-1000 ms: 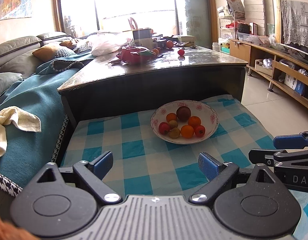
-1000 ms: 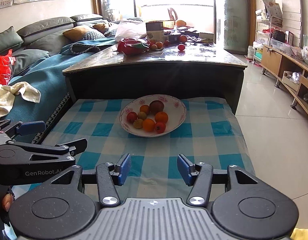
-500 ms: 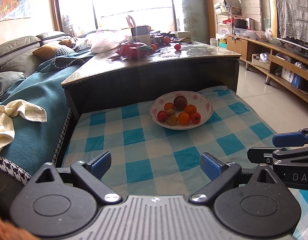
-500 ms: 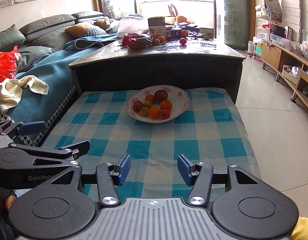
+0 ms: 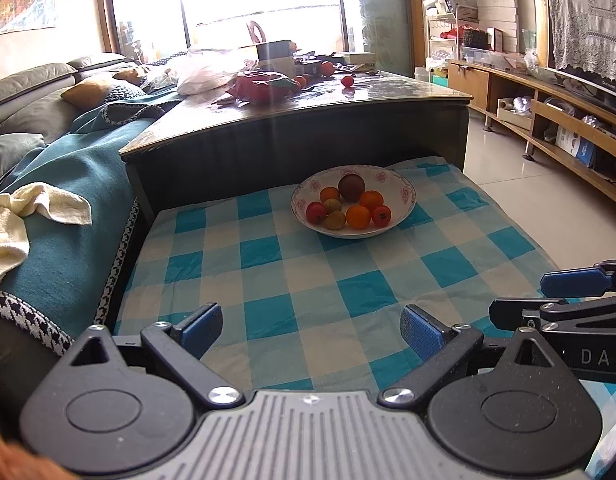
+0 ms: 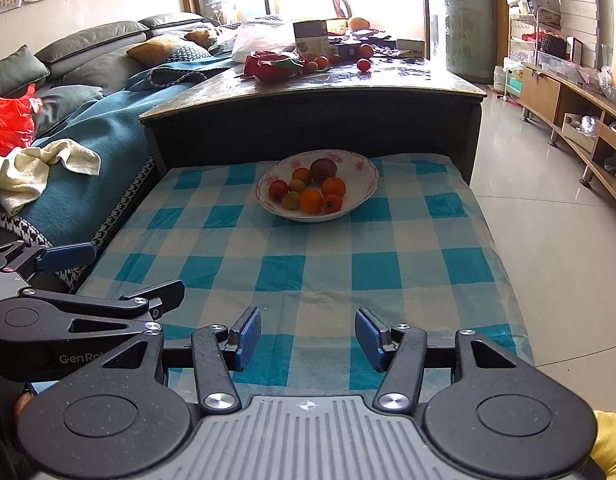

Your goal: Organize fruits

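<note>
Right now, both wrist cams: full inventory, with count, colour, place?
bowl: 1, white with pink flowers, far end of the checked cloth
fruits: about 8, orange, red, yellow, one dark, in the bowl
checked cloth: 1, blue and white, over the low surface
dark table: 1, behind the bowl, cluttered, loose fruit on top
sofa: 1, grey, teal throw, left
towel: 1, cream, on the throw
left gripper: jaws open, empty
right gripper: jaws open, empty

White letters "DAS" stand on the black body of the right hand-held gripper [image 5: 575,292], cut off at the right edge of the left wrist view. "GenRo", likewise cut short, stands in pale letters on the black left hand-held gripper [image 6: 120,276] at the near left of the right wrist view.
</note>
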The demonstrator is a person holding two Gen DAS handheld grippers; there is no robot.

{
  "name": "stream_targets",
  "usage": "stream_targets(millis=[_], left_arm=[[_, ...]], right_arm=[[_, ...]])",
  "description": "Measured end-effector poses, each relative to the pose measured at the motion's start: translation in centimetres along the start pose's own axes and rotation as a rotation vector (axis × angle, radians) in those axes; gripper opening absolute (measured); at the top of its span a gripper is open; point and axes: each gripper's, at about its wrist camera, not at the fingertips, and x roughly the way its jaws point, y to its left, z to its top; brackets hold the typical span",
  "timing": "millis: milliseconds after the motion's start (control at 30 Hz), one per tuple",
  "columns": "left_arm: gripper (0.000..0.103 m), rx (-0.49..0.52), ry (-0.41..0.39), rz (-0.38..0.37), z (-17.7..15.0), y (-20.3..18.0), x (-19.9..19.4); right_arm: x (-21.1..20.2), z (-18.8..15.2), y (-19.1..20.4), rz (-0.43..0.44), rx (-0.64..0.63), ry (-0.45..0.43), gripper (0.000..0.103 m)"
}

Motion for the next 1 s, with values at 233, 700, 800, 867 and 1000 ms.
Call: stream_targets(millis=[233, 700, 800, 867, 1000], left_arm=[[0.103, 0.007, 0.007, 0.0, -0.5, -0.1, -0.3], [0.103, 0.014, 0.013, 0.003, -1.0, -0.2, -0.8], [0.103, 0.016, 0.012, 0.003, -1.1, -0.2, -0.8], [0.103, 0.019, 0.008, 0.007, -1.2, -0.2, -0.9], [0.103, 0.029, -0.016, 0.019, -1.2, -0.3, -1.2]], right_arm=[[-0.2, -0.4, 0.0, -0.003, 0.003, 0.006, 0.048], [-0.4, -0.9, 0.1, 0.001, 0.003, 0.015, 0.048], [-0.5, -0.9, 0.1, 0.002, 0.003, 0.015, 0.048], [-0.5, -0.9, 0.1, 0.002, 0.003, 0.014, 0.048], [-0.5, -1.0, 0.1, 0.002, 0.005, 0.013, 0.048]])
